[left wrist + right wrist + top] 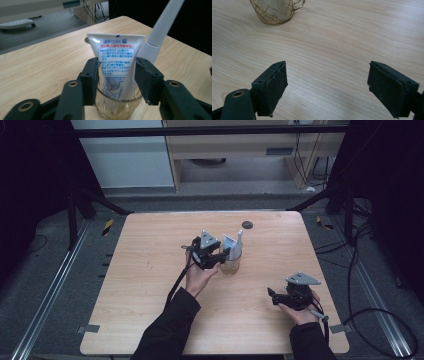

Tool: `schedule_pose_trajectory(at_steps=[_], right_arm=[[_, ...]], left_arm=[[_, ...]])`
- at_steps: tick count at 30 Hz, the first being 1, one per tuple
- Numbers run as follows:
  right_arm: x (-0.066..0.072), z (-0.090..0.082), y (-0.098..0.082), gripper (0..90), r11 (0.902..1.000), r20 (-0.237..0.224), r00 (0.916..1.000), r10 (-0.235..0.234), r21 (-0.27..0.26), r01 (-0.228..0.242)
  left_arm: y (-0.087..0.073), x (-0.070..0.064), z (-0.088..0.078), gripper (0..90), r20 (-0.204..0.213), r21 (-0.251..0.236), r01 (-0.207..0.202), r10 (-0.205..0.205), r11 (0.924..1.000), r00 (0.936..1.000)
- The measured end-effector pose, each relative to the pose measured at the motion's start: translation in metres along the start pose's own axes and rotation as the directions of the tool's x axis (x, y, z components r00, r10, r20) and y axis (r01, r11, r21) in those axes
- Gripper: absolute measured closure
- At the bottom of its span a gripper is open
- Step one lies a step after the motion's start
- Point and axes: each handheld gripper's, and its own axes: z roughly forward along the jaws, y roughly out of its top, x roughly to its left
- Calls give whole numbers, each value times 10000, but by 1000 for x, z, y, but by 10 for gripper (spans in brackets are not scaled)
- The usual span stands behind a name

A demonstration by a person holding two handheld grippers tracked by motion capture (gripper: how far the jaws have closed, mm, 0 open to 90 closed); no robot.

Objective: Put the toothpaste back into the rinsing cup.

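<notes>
A clear glass cup (231, 265) with gold lines stands near the middle of the wooden table (150, 270). In it stand a white toothpaste tube (116, 55) with blue and red print and a white toothbrush (160, 27) leaning right. My left gripper (117, 72) reaches over the cup's rim (117, 100), and its jaws press the tube's two edges. In the high view the left gripper (225, 256) sits just left of the cup. My right gripper (271, 295) rests low at the front right, open, with bare table between its jaws (328, 85). The cup (274, 11) lies well ahead of it.
A small black round disc (247, 224) lies near the table's far edge. Cables and a metal frame run along the floor on both sides. Wood-coloured furniture stands beyond the table.
</notes>
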Motion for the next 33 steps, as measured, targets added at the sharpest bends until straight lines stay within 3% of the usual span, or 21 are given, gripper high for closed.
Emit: schedule_pose_trajectory(at_steps=[10, 20, 28, 33], right_arm=[[0, -2, -1, 161, 10000, 29, 10000, 14, -39, -13], [-3, -5, -5, 150, 9996, 123, 9995, 294, 44, -295], [-5, -6, -6, 142, 9990, 164, 9989, 429, 99, -430], [-5, -5, -7, 138, 9991, 182, 9991, 379, 187, -382]], left_arm=[[-25, 17, -55, 466, -276, 366, -8, 18, 9993, 9996], [-79, 44, -98, 430, -711, 968, 464, -396, 9942, 9967], [-122, 63, -123, 384, -1137, 1635, 780, -597, 9835, 9917], [-144, 76, -137, 348, -1542, 1903, 1161, -872, 9748, 9842]])
